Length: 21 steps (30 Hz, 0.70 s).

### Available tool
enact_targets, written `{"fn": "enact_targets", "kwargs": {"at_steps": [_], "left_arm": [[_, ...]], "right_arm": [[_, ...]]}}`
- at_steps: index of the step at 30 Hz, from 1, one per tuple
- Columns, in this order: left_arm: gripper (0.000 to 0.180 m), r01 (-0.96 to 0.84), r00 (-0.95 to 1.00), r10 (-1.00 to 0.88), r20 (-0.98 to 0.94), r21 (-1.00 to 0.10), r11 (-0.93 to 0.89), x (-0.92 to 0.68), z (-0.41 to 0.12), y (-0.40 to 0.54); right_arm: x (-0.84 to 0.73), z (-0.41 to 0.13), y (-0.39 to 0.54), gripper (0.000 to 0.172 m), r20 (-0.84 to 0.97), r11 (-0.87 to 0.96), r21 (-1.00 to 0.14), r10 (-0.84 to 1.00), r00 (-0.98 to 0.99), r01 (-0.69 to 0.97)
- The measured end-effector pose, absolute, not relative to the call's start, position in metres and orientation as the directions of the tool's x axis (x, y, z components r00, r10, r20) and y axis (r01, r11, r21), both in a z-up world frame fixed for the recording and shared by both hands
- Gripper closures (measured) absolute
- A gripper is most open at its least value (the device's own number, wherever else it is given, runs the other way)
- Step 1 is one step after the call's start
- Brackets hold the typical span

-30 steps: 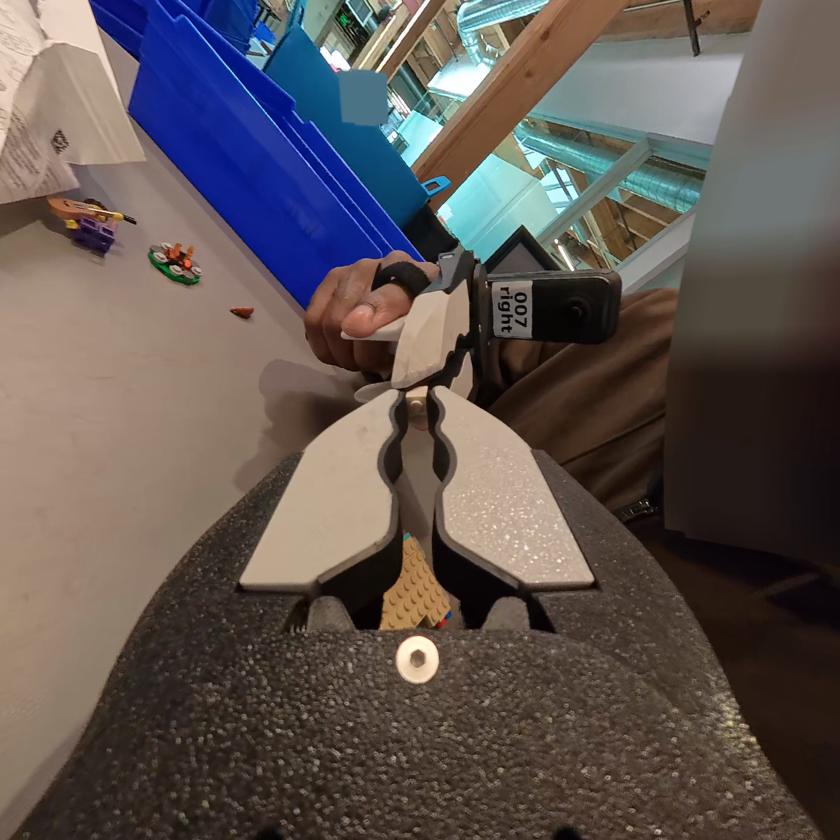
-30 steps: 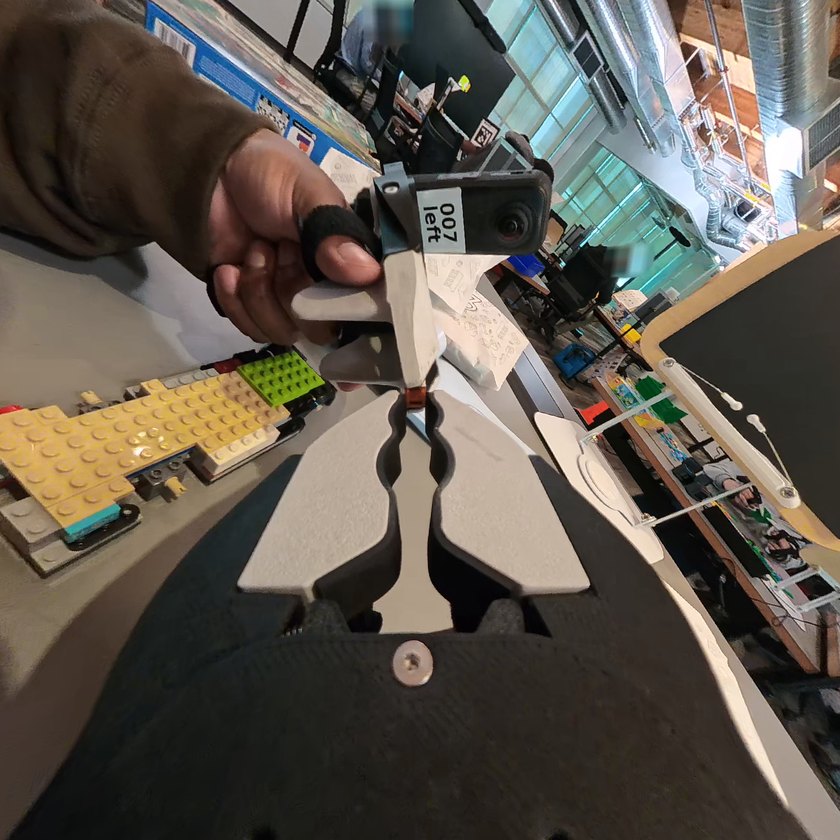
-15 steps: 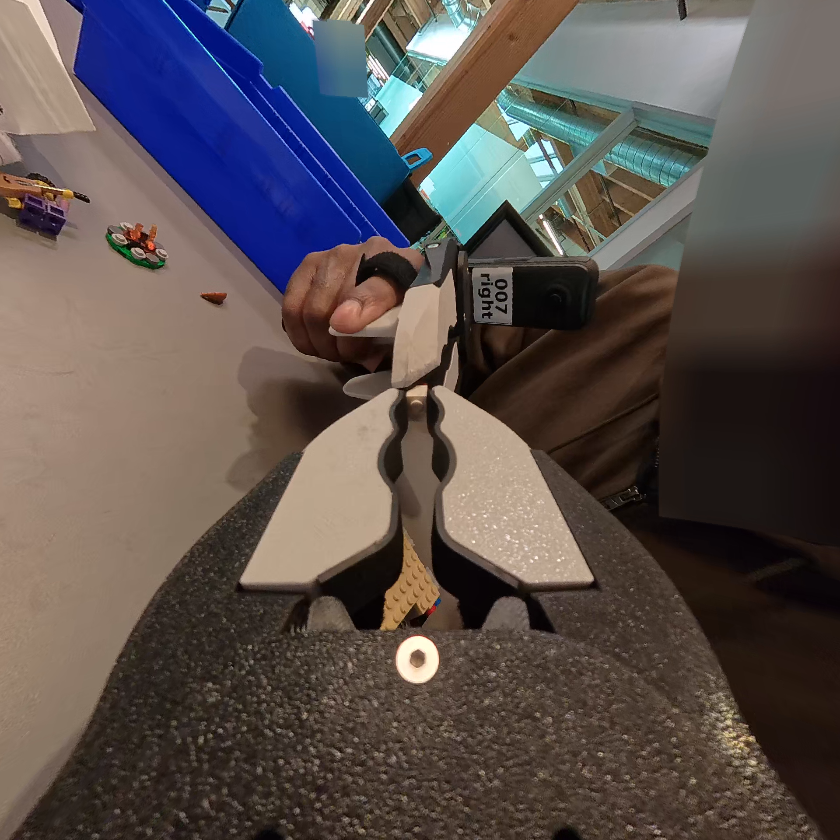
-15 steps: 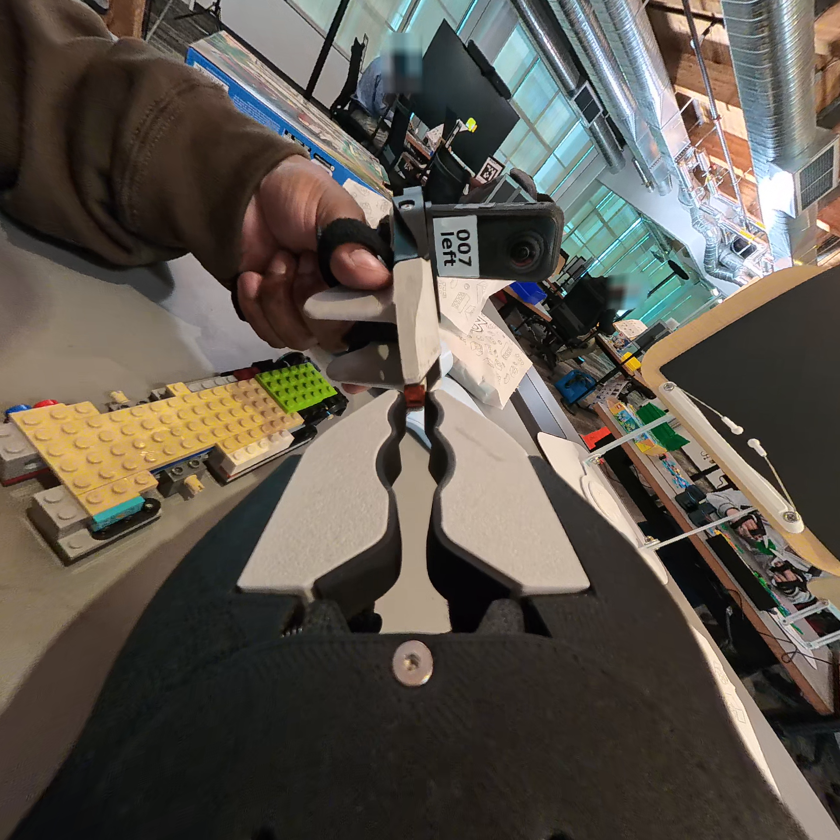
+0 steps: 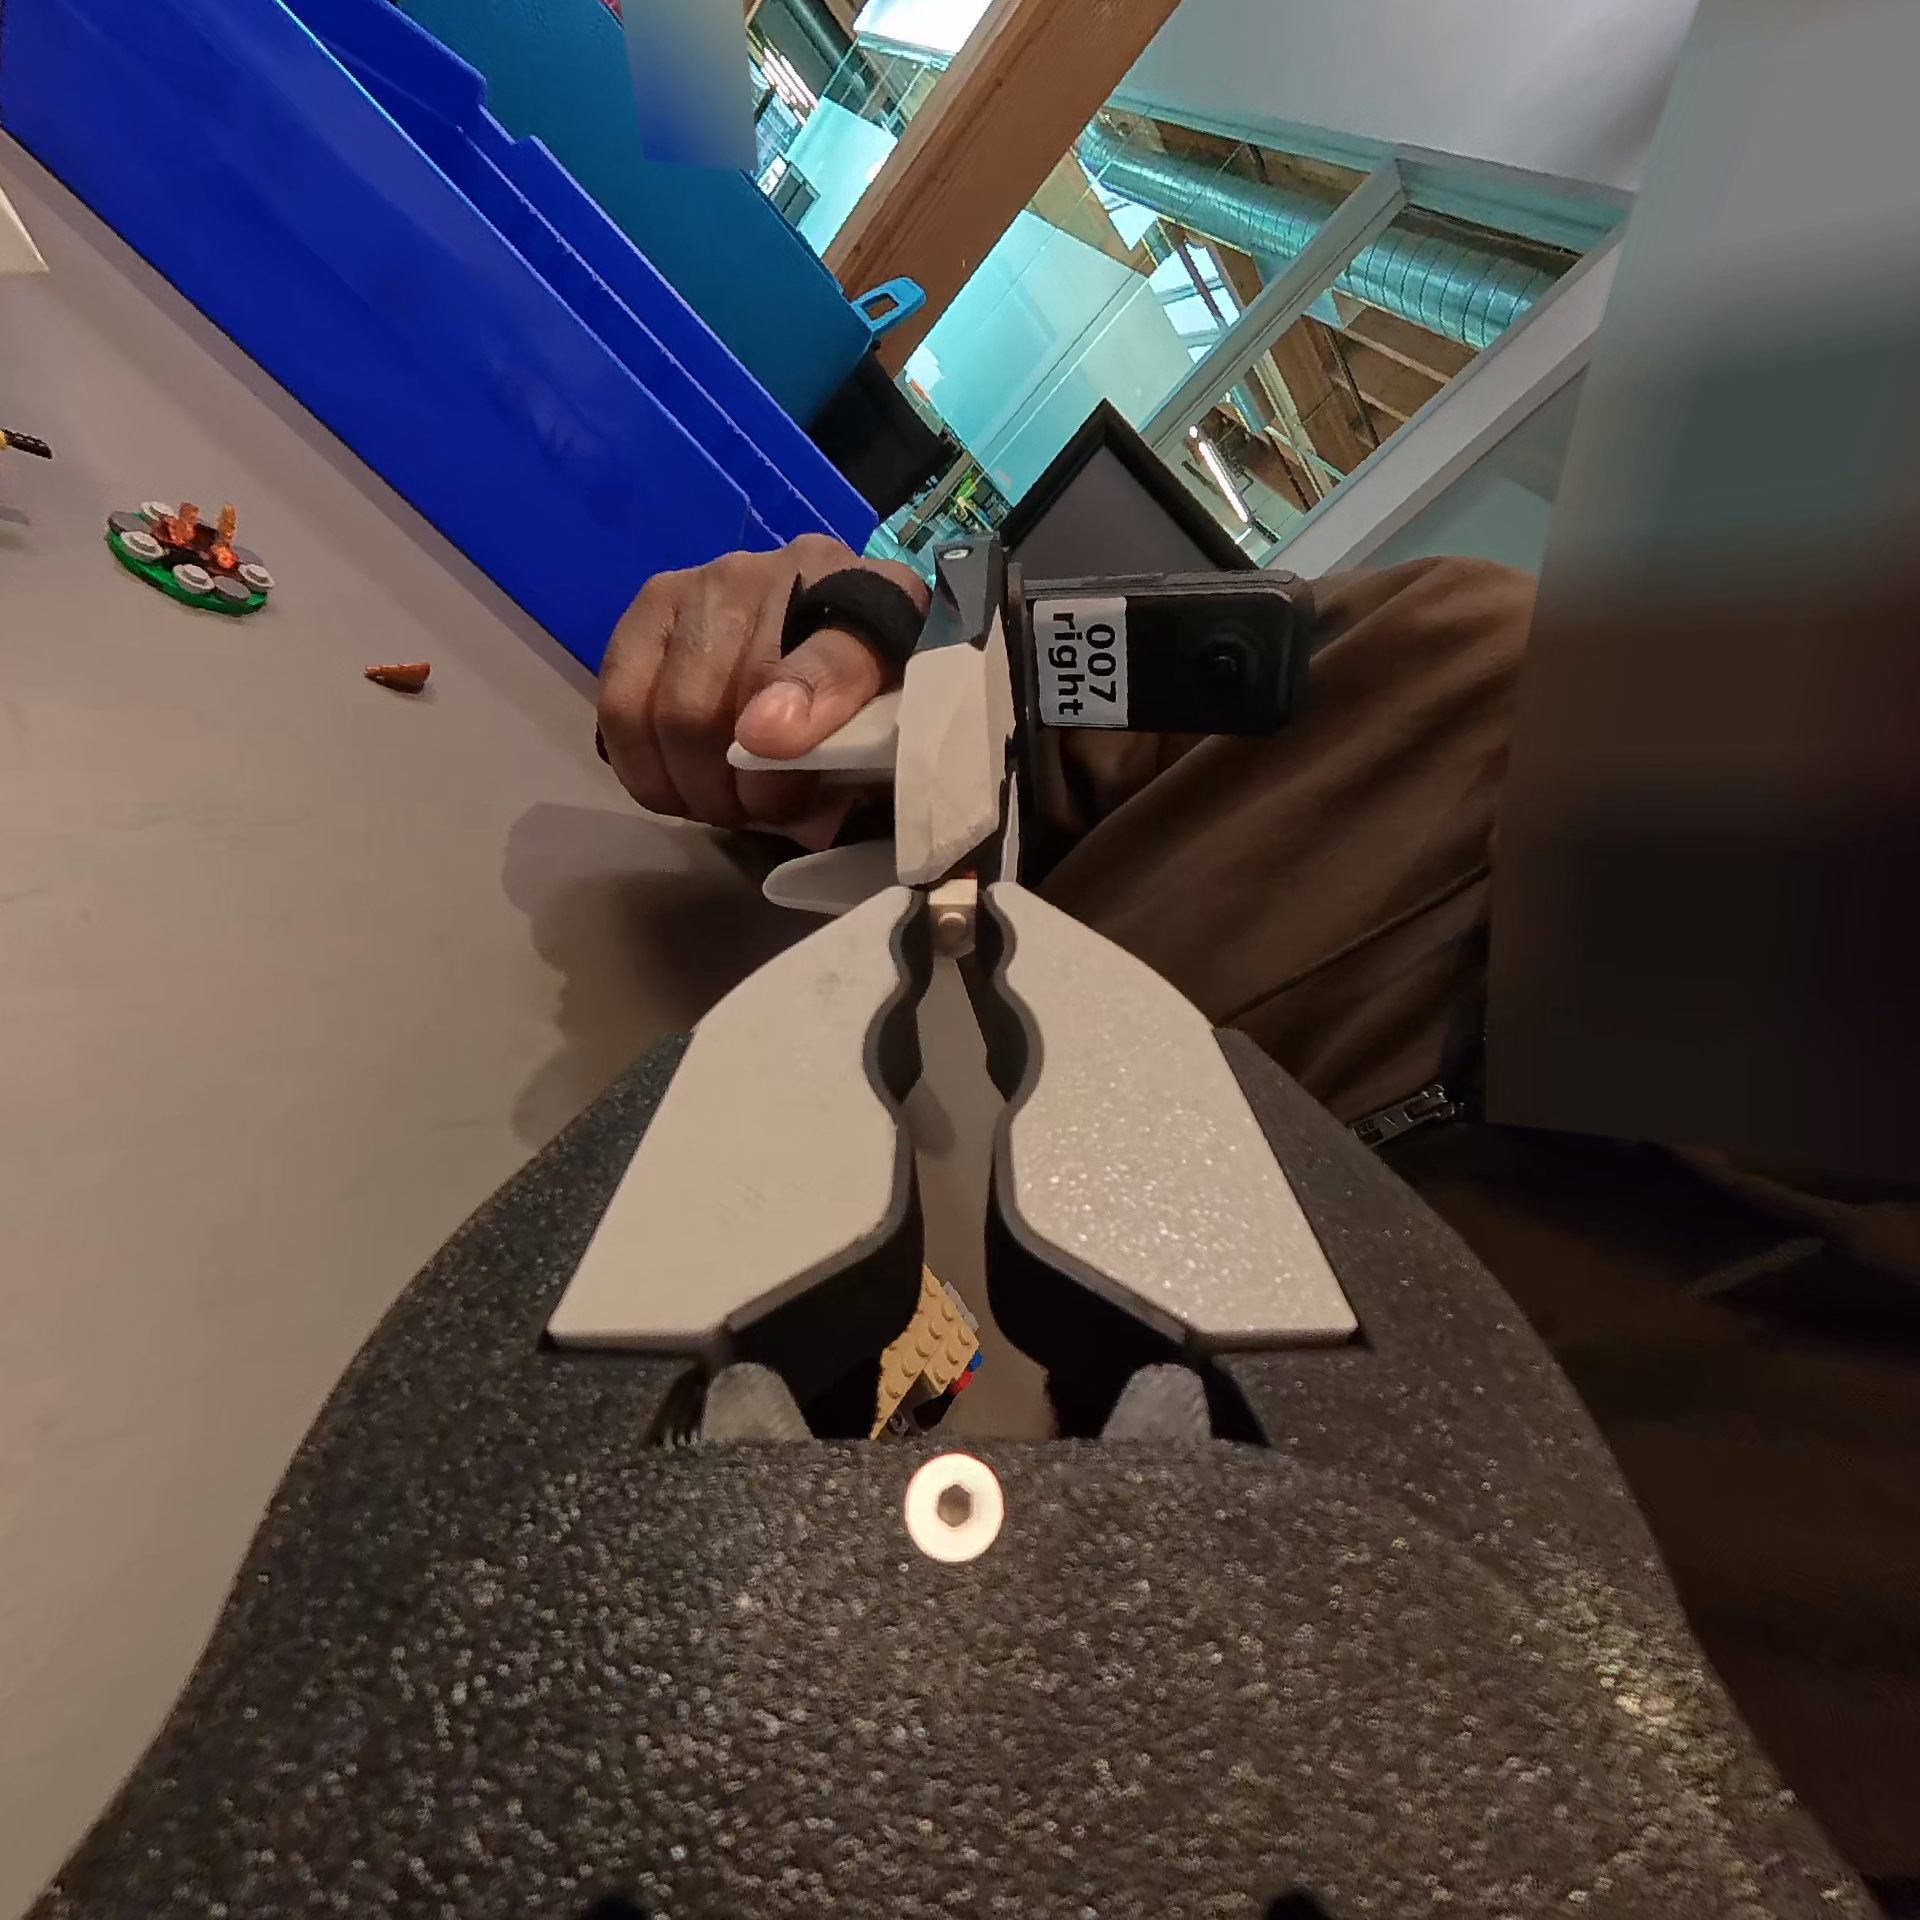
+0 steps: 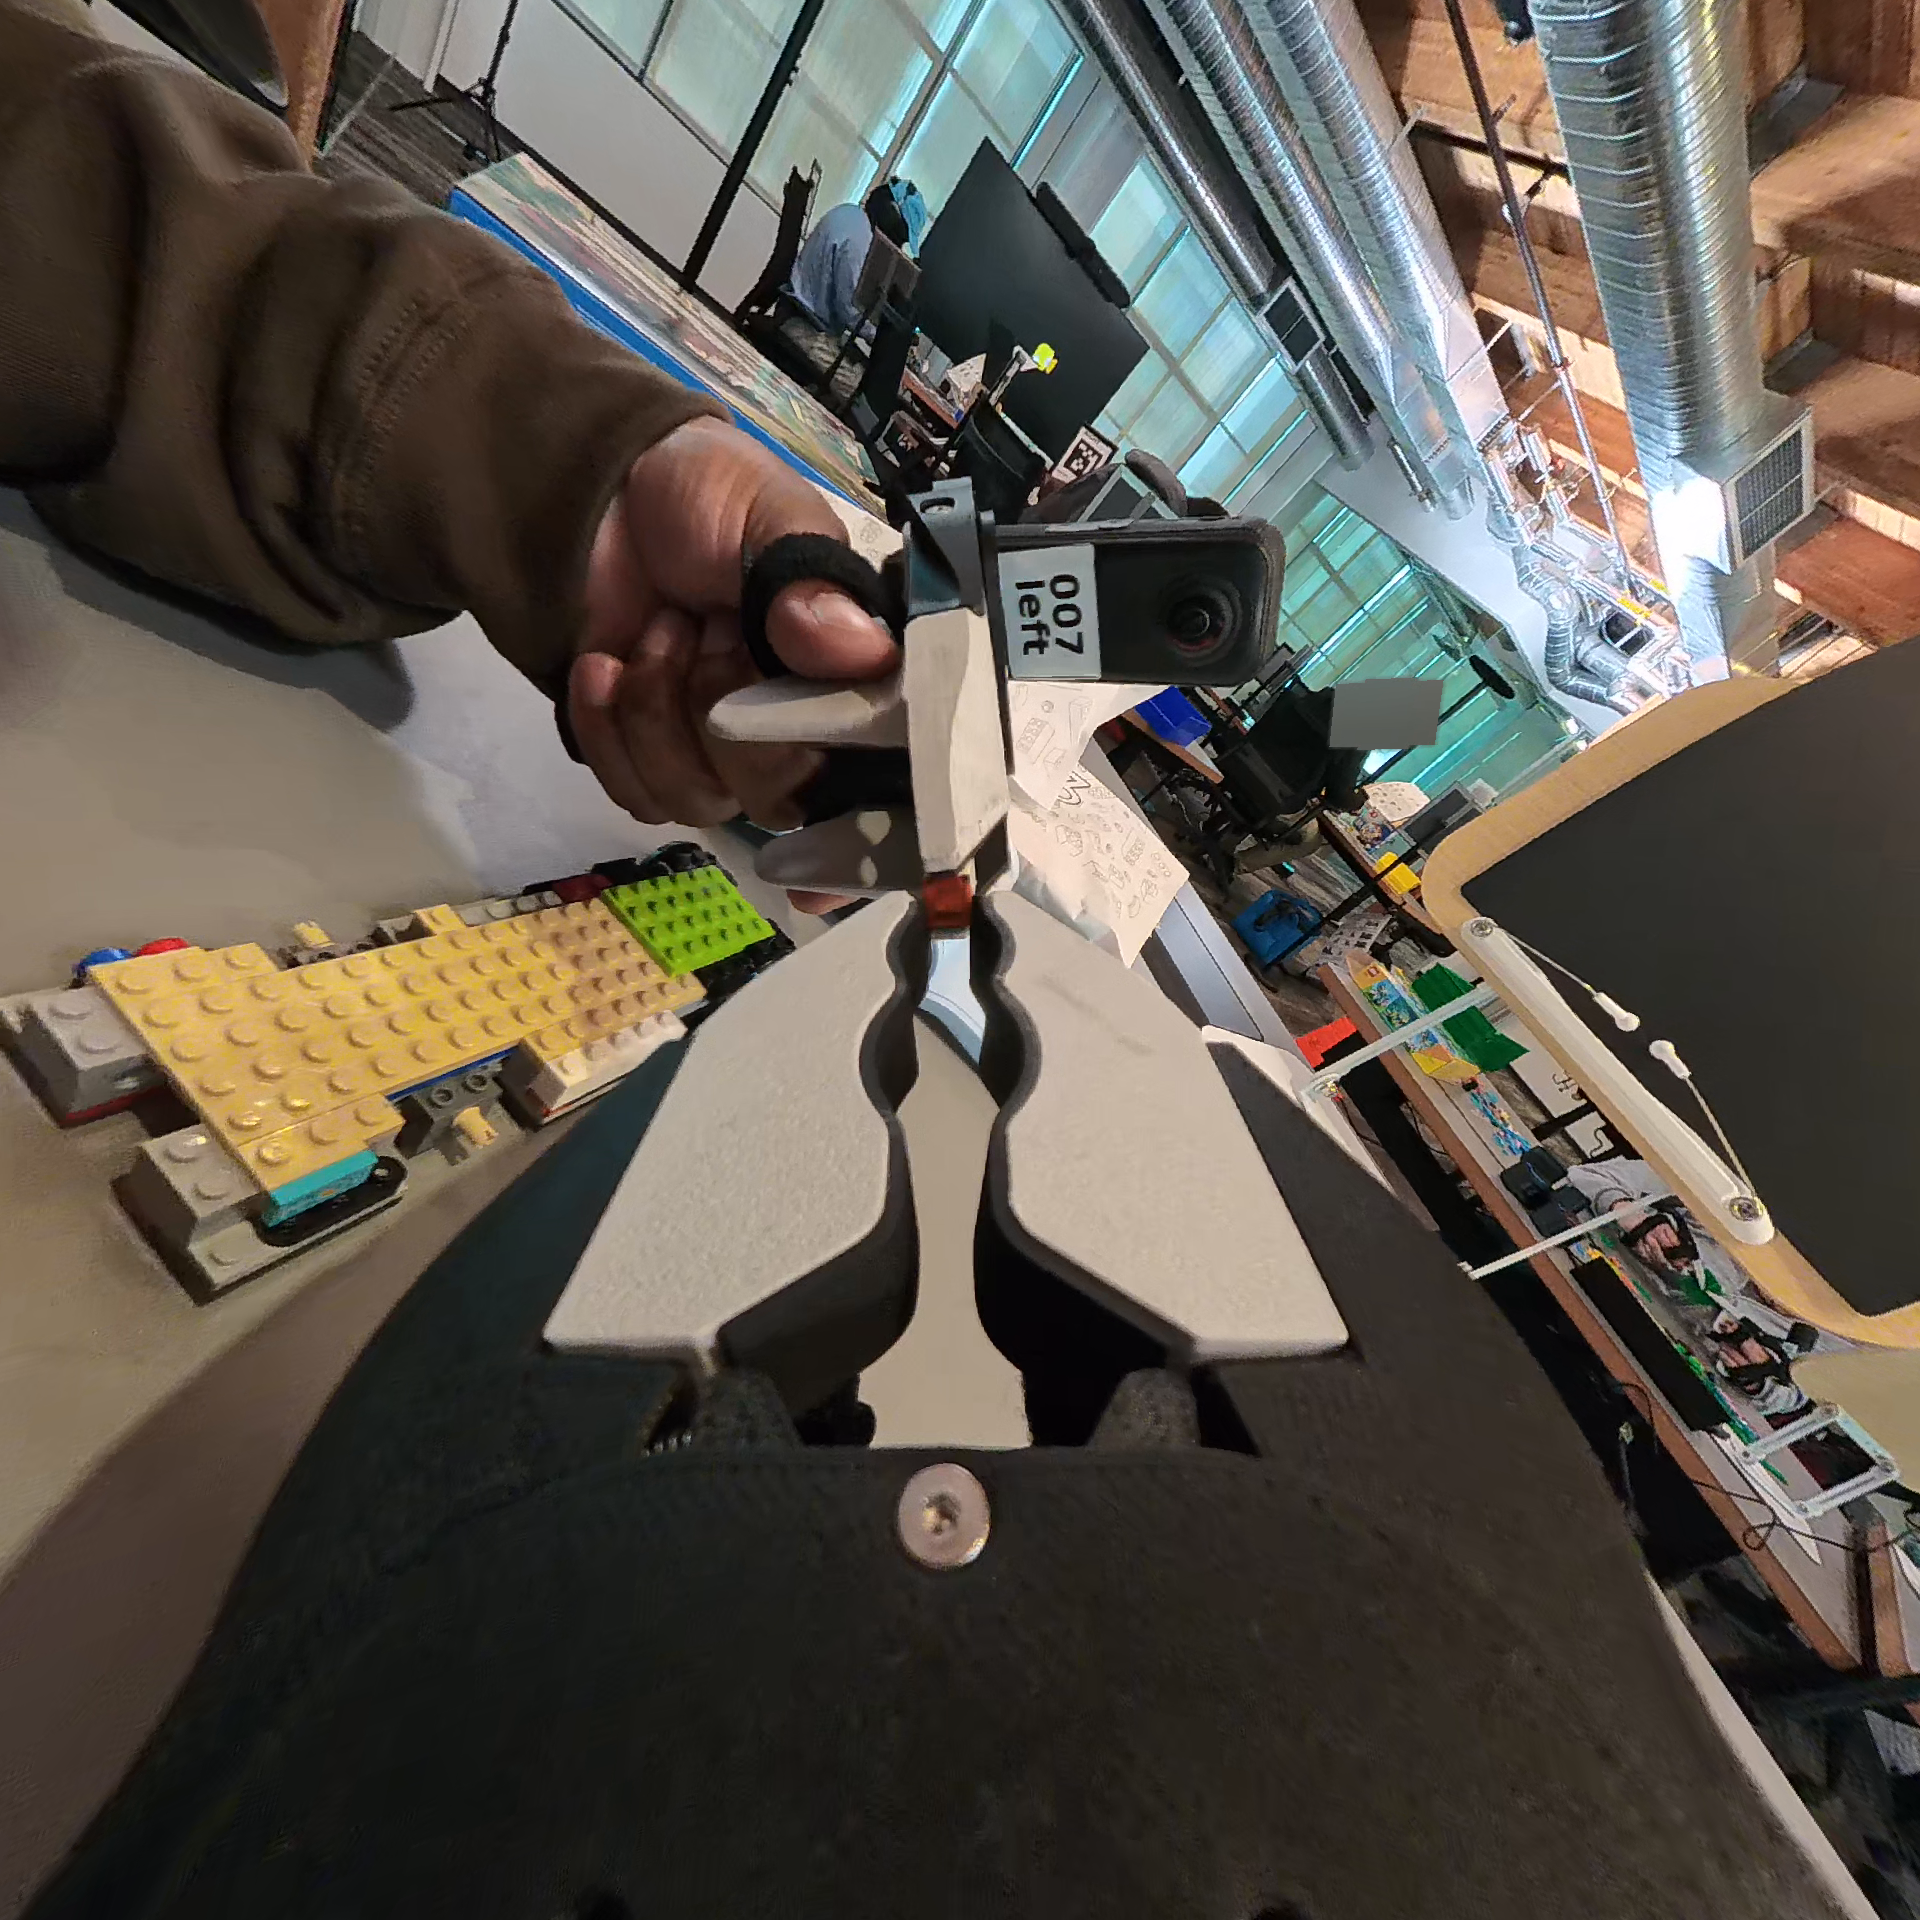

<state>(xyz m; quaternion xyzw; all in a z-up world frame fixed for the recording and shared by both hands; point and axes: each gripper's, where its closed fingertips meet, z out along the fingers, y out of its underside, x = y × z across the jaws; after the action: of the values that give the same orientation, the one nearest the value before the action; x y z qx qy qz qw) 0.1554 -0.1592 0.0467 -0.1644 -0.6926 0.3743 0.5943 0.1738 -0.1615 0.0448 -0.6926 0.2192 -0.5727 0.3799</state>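
Tools are meeting tip to tip above a grey bench (image 5: pixel 260 935), each one worked by a person's hand. In the left wrist view, the left tool (image 5: pixel 951 920) is closing its two fingertips on a small tan one-stud brick (image 5: pixel 953 923), with the pads pressing its sides; the right tool's grey fingers are pointing down onto the same spot, and a sliver of red is showing just behind the tan piece. In the right wrist view, the right tool (image 6: pixel 948 904) is pinching a small red-brown brick (image 6: pixel 948 900) between its tips, with the left tool's fingers coming down onto it from above, so the two small pieces are sitting against each other between the four fingertips. A hand (image 6: pixel 675 665) in a brown sleeve (image 6: pixel 312 395) is squeezing the left tool's handle. On the bench to the left of the right tool, a long build of tan plates (image 6: pixel 343 1029) with a lime-green plate (image 6: pixel 686 914) at its far end is lying flat. Blue bins (image 5: pixel 416 270) are lining the bench's far side, with a small round green model (image 5: pixel 192 556) and a loose brown cone piece (image 5: pixel 400 675) lying well apart from the tools.
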Motion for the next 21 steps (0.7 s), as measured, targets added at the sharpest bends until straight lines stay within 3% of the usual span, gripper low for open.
{"fn": "enact_targets", "kwargs": {"at_steps": [4,8,14,21], "left_arm": [[0.173,-0.205,-0.240,0.676,0.697,-0.717,0.666,0.154,0.047,-0.158],[0.173,-0.376,-0.344,0.636,0.691,-0.722,0.580,0.219,0.061,-0.164],[0.173,-0.255,-0.386,0.667,0.637,-0.768,0.587,0.191,0.056,-0.161],[0.173,-0.144,-0.357,0.727,0.587,-0.803,0.578,0.145,0.061,-0.168]], "right_arm": [[0.169,0.046,-0.161,0.164,0.627,-0.611,-0.778,-0.744,0.231,0.144],[0.146,0.072,-0.200,0.164,0.529,-0.507,-0.845,-0.840,0.123,0.173],[0.122,0.069,-0.200,0.164,0.434,-0.425,-0.899,-0.897,0.083,0.109],[0.046,0.082,-0.264,0.164,0.100,-0.114,-0.993,-0.963,-0.252,0.039]]}}
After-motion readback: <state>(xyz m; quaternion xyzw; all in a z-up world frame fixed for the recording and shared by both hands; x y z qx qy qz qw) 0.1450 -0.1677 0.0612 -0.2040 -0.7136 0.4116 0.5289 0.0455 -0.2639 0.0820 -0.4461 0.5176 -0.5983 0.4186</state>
